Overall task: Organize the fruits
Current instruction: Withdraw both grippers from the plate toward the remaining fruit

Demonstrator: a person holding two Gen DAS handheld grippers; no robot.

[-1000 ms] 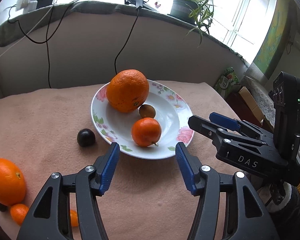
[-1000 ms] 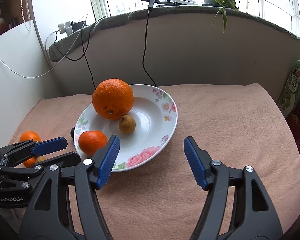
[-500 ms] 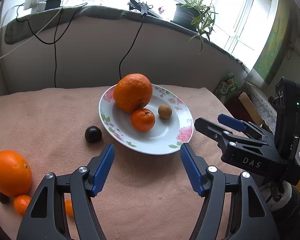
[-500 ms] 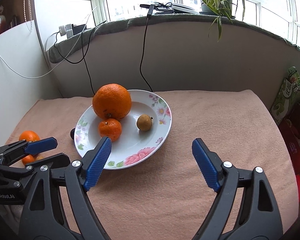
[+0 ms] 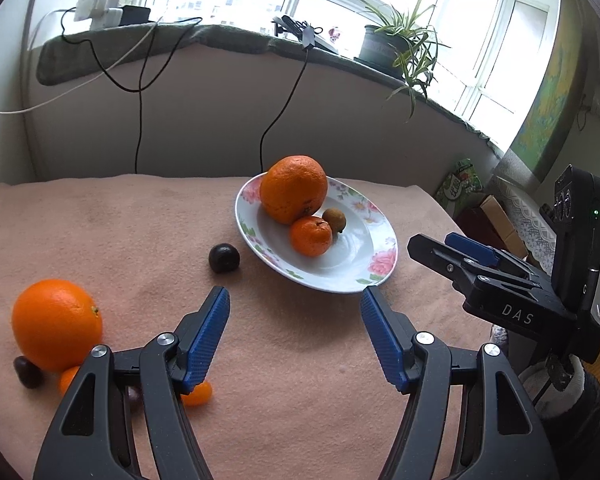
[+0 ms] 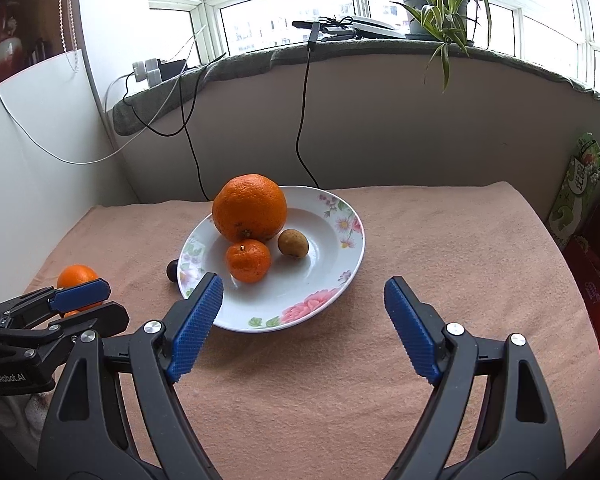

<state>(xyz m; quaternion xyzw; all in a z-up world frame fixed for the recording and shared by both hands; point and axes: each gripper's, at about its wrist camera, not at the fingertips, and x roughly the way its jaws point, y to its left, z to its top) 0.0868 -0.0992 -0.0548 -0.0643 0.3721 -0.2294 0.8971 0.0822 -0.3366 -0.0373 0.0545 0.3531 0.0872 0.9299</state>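
Observation:
A white floral plate [image 5: 376, 264] holds a big orange [image 5: 293, 189], a mandarin [image 5: 311, 236] leaning on it, and a small brown fruit [image 5: 335, 219]. My left gripper [image 5: 295, 300] is open and empty, short of the plate's near rim. A dark plum [image 5: 224, 257] lies on the cloth left of the plate. Further left sit another big orange [image 5: 56, 324], a dark fruit [image 5: 28, 372] and a small orange fruit [image 5: 198, 394]. My right gripper [image 6: 304, 286] is wide open and empty over the plate's [image 6: 332, 280] near rim, in front of the mandarin [image 6: 248, 261].
A pink cloth [image 6: 440, 248] covers the table up to a low wall with hanging black cables [image 6: 302, 120]. A potted plant [image 6: 436, 4] stands on the sill. A green box [image 6: 580, 184] and other boxes sit past the table's right edge.
Both grippers have drawn back from the plate and their jaws stand wider. The mandarin, near the front rim before, now rests against the big orange. The brown fruit shifted too.

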